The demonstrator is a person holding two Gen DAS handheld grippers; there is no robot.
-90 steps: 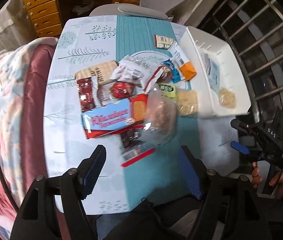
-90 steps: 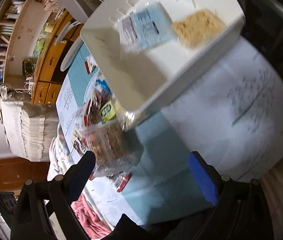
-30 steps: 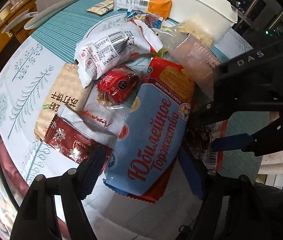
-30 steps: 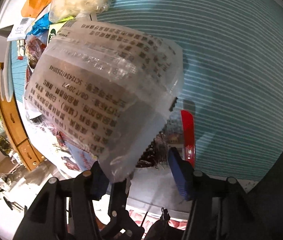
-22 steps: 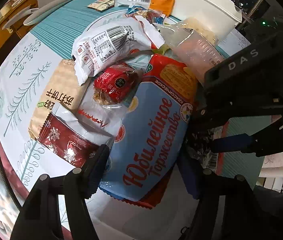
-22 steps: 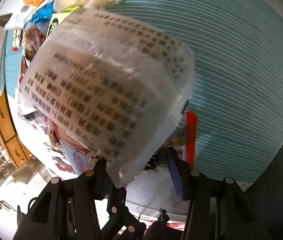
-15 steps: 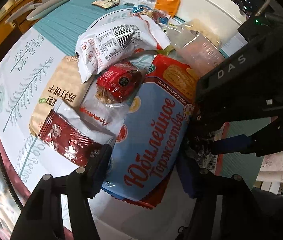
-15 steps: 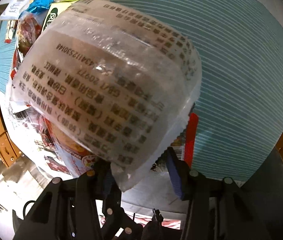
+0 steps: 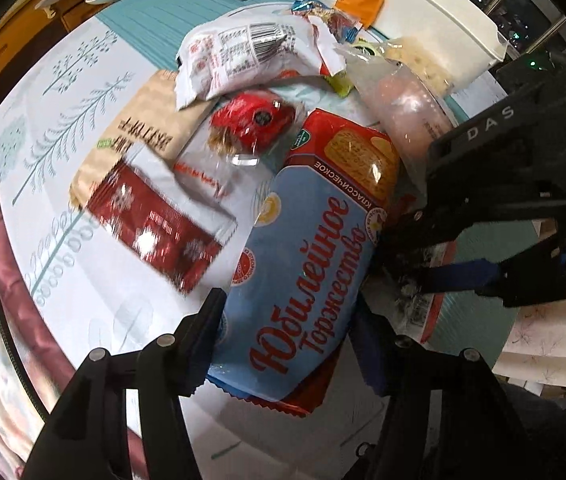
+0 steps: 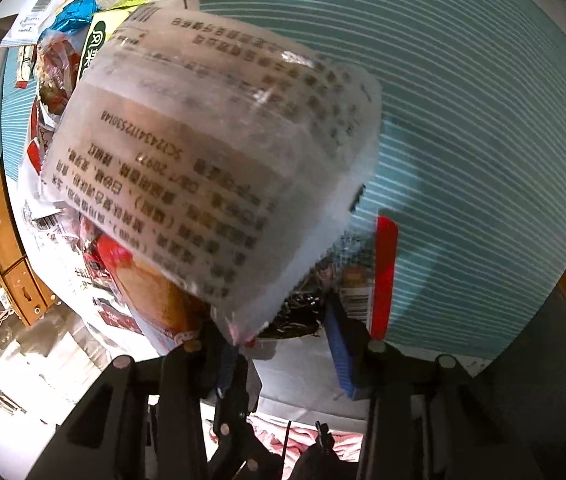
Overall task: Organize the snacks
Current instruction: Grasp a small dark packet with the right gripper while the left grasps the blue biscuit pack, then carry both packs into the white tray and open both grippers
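The blue-and-red biscuit pack (image 9: 315, 240) with Cyrillic lettering serves as the landmark in the heap of snacks. Far left of it, a dark red snowflake-print packet (image 9: 155, 232) lies flat on the white tree-patterned tablecloth (image 9: 63, 120), overlapping a tan cracker packet (image 9: 139, 140). Just above the pack's upper left corner sits a small red-wrapped snack (image 9: 253, 118), and beyond that a white pouch with a barcode (image 9: 243, 56); these look simply dumped together, awaiting sorting.

The left gripper (image 9: 287, 320) has its 2 fingers spread wide, one on each side of the pack's near end, holding nothing. That straddle suggests the pack is its likely pick, since the flat wrapper offers long edges to pinch.

Right of the pack, a clear plastic bag printed with Chinese text (image 10: 219, 160) rests against its right edge. The right gripper (image 10: 279, 340) is low at the bag's near edge, above a dark foil packet with a red stripe (image 10: 383, 264) lying on the teal striped cloth; its fingers stand apart, and I cannot tell whether one has caught the bag's seam. Beyond the pack's far right, the white bin (image 9: 435, 12) waits, presumably the snacks' destination.
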